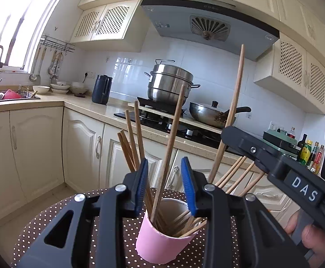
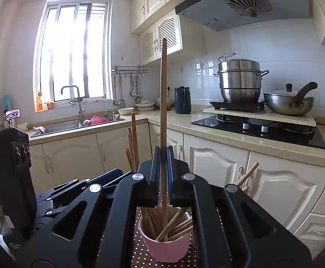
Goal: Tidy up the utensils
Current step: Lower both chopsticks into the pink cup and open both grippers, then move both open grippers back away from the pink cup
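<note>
A pink cup [image 1: 164, 243] full of wooden chopsticks stands on a dotted brown tablecloth [image 1: 51, 218]; everything else is placed relative to it. Just above its left rim, the left gripper [image 1: 165, 187] is released, its blue pads apart either side of one leaning chopstick [image 1: 169, 151] without pressing it. Above the cup's right side, the right gripper [image 2: 163, 172] is clenched on a tall, near-upright chopstick [image 2: 163, 102] whose tip is inside the cup. To finish well, it should probably let go only once the stick rests steadily (avoid nudging the cup).
</note>
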Action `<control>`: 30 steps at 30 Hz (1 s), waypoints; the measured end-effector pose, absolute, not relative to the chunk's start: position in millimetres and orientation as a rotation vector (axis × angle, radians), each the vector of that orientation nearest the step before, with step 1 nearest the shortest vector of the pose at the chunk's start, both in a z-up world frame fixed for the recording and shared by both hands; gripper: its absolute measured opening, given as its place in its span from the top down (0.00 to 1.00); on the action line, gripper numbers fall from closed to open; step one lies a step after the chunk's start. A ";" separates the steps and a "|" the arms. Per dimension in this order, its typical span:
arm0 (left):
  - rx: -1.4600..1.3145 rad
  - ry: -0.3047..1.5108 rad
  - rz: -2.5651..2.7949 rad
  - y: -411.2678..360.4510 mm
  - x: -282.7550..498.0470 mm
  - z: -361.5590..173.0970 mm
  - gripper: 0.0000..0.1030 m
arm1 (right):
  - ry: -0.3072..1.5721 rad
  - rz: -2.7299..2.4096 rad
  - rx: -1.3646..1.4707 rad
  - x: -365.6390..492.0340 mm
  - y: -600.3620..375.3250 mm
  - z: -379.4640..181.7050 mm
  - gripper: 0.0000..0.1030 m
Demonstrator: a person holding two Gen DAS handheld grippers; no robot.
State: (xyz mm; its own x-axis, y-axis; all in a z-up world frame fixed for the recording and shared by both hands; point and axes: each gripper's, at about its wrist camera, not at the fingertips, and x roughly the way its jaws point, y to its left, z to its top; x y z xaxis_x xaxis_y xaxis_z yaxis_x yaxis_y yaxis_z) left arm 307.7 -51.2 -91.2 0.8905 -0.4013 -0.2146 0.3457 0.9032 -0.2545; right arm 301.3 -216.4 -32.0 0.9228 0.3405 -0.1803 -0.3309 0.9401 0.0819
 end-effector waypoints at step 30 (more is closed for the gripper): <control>-0.172 0.242 -0.303 -30.7 267.2 -56.1 0.50 | 0.169 0.309 0.055 271.1 -204.3 -13.1 0.49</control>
State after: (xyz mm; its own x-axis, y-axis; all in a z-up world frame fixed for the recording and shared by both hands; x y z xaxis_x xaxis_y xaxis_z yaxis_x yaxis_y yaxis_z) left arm 267.2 -30.7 -56.1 0.9261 -0.3144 -0.2087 0.2734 0.9402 -0.2032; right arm 271.1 -204.3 -13.1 0.9386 0.3071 -0.1574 -0.2979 0.9513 0.0796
